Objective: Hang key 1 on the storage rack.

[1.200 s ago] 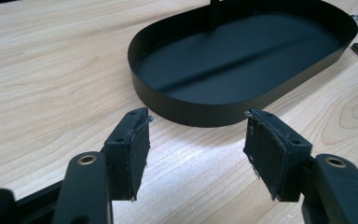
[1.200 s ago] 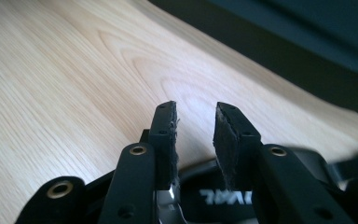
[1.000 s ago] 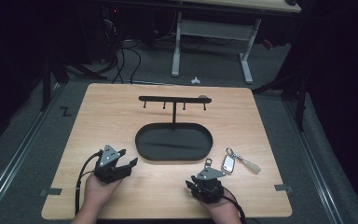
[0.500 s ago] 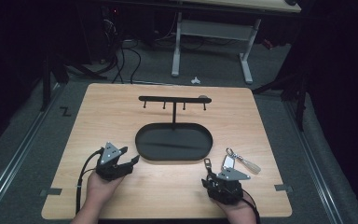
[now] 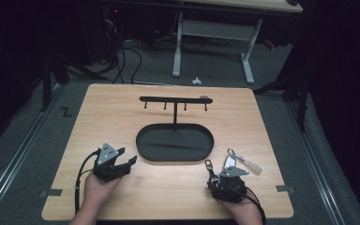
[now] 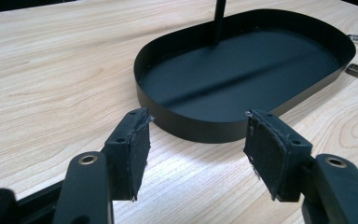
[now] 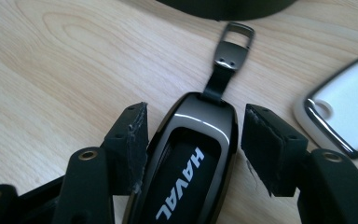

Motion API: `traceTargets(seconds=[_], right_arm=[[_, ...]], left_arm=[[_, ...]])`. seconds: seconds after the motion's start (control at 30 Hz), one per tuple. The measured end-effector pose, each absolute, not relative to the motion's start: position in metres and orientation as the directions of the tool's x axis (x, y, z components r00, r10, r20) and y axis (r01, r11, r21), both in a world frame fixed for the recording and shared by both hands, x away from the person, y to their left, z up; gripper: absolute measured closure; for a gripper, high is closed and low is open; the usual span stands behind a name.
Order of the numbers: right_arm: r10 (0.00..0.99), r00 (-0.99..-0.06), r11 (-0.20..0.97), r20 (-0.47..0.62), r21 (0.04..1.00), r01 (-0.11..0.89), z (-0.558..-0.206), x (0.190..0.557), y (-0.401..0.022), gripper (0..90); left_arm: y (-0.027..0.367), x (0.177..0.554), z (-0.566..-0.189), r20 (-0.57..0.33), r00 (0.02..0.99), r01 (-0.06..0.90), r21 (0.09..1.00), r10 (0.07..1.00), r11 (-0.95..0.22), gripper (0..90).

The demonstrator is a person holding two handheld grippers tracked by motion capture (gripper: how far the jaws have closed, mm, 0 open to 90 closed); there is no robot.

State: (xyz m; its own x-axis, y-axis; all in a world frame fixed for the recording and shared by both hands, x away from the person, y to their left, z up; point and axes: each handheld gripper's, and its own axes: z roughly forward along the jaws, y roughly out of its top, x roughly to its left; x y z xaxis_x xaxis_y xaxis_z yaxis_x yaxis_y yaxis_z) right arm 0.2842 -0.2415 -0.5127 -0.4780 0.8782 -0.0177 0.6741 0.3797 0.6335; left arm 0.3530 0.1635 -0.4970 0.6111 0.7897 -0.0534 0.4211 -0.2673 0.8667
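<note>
A black HAVAL key fob with a metal strap loop lies flat on the wooden table. My right gripper straddles it. Its jaws have just been opening, and the pads stand beside the fob's sides without pressing on it. A white and chrome key fob with a key ring lies just to the right. A black key stand with hooks rises from an oval black tray at mid table. My left gripper is open and holds nothing, just short of the tray's near left wall.
The table's front edge runs right behind both hands. Grey floor with cables and a white desk frame lies beyond the far edge. Bare wood spreads left of the tray.
My right hand has slid to the right along the front of the table, closer to the white key fob. The left hand has stayed where it was.
</note>
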Motion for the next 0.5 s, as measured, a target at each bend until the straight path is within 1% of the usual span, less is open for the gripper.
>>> traceTargets(seconds=[0.27,0.37,0.5], right_arm=[[0.889,-0.458,0.355,0.007,0.621,0.698,-0.511,0.282,-0.248,40.8],[0.887,-0.461,0.361,0.004,0.618,0.699,-0.506,0.285,-0.246,40.5],[0.887,-0.461,0.359,0.025,0.590,0.723,-0.503,0.295,-0.244,39.3]], left_arm=[[0.162,0.355,-0.501,-0.061,0.627,0.432,0.857,0.777,-0.281,40.2],[0.163,0.358,-0.502,-0.056,0.627,0.431,0.856,0.777,-0.286,40.1],[0.164,0.360,-0.505,-0.055,0.630,0.435,0.851,0.774,-0.293,40.1]])
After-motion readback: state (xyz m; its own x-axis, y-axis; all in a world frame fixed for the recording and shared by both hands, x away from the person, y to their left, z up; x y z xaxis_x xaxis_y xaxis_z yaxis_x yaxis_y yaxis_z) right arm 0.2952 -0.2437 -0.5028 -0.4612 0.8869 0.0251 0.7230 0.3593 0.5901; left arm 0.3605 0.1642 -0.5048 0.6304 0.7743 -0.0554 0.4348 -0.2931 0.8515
